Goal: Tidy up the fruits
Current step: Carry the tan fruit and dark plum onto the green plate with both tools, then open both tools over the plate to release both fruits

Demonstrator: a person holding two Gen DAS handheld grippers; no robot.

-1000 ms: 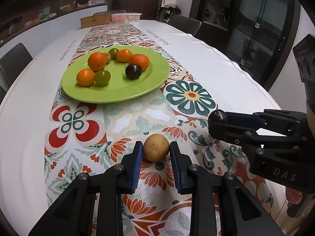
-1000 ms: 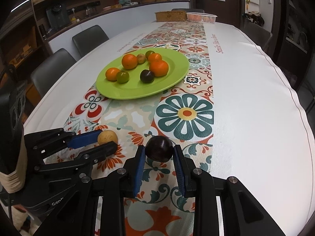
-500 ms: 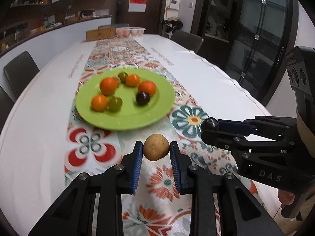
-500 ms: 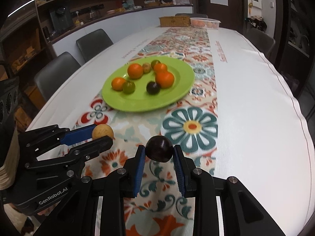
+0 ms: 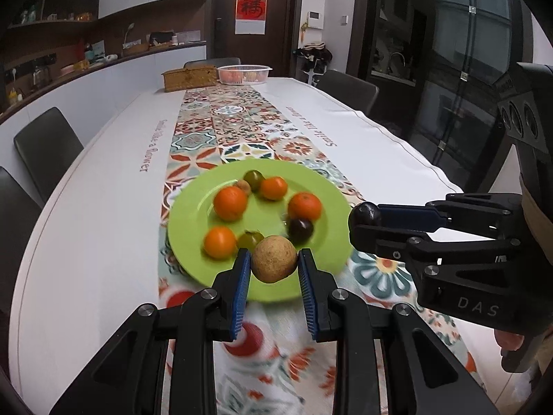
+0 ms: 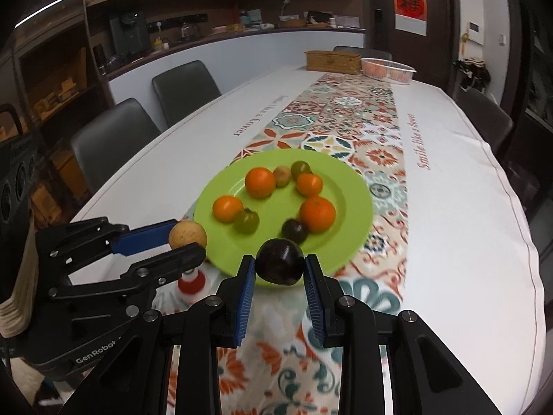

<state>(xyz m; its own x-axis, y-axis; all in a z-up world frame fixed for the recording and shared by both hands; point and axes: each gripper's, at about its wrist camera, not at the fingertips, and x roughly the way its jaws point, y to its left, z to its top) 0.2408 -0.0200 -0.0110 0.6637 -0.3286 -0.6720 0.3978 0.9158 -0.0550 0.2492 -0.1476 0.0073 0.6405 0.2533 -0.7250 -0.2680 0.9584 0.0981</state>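
Observation:
My left gripper (image 5: pixel 274 263) is shut on a tan round fruit (image 5: pixel 274 257) and holds it in the air over the near rim of the green plate (image 5: pixel 193 245). My right gripper (image 6: pixel 280 268) is shut on a dark plum (image 6: pixel 279 265), also raised by the plate's near edge (image 6: pixel 359 221). The plate holds several oranges (image 5: pixel 230 203), green fruits (image 5: pixel 249 241), a small tan fruit and another dark plum (image 5: pixel 300 230). The right gripper shows in the left wrist view (image 5: pixel 366 223); the left gripper shows in the right wrist view (image 6: pixel 188 243).
The plate sits on a patterned runner (image 5: pixel 238 128) along a long white table (image 5: pixel 103 173). A wicker box (image 5: pixel 188 77) and a clear bowl of fruit (image 5: pixel 244 74) stand at the far end. Grey chairs (image 6: pixel 114 138) line the sides.
Both grippers have lifted their fruits off the runner and moved forward to the plate's near edge. The plate's fruits have not moved.

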